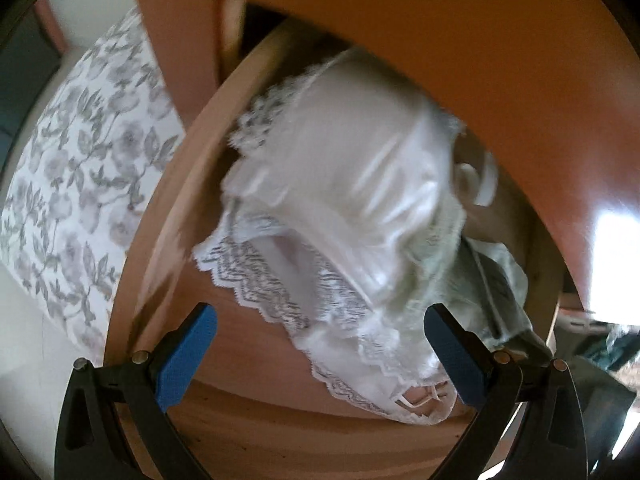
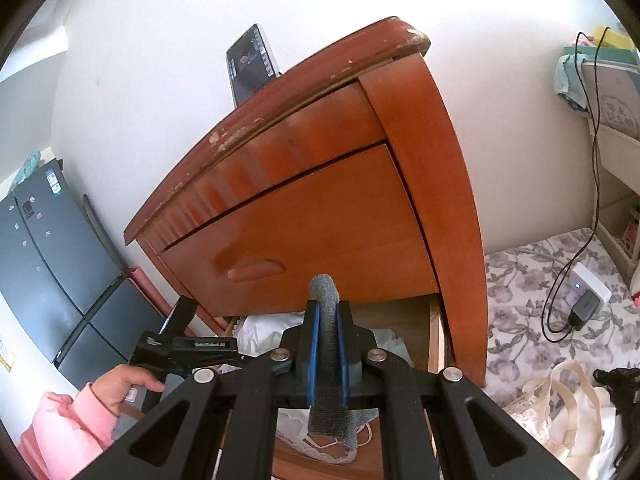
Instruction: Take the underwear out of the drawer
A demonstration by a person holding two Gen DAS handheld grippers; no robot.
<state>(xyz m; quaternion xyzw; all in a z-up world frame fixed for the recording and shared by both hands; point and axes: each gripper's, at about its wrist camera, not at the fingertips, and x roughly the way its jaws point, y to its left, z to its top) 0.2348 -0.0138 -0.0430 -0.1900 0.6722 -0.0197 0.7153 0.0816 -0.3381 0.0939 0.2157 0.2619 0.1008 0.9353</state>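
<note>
White satin and lace fill the left wrist view: a heap of underwear (image 1: 340, 208) lies in the open drawer (image 1: 168, 216) of a reddish wooden nightstand (image 1: 460, 40), with a pale green piece (image 1: 492, 280) tucked at its far side. The left gripper (image 1: 320, 344) points steeply down over the heap, its blue-padded fingers (image 1: 188, 356) spread wide and released, straddling the lace edge without pressing on it. Nothing is held here. A floral bed cover (image 1: 80, 168) shows beside the cabinet.

From the right wrist view, the right gripper (image 2: 328, 344) is clenched on a narrow grey knitted garment (image 2: 326, 320), which stands up between the fingers and hangs down below them, lifted clear above the drawer (image 2: 436, 332). Whether it is underwear or a sock I cannot tell. Below it the white pile (image 2: 260, 332) is in the drawer. A hand (image 2: 124, 388) in a pink sleeve (image 2: 64, 428) carries the other gripper at lower left. A cream bag (image 2: 568, 404) lies on the bed at right.

Judged from this, the drawer is open and one item is out; the white underwear is not yet grasped, and gripping and lifting it remain.
</note>
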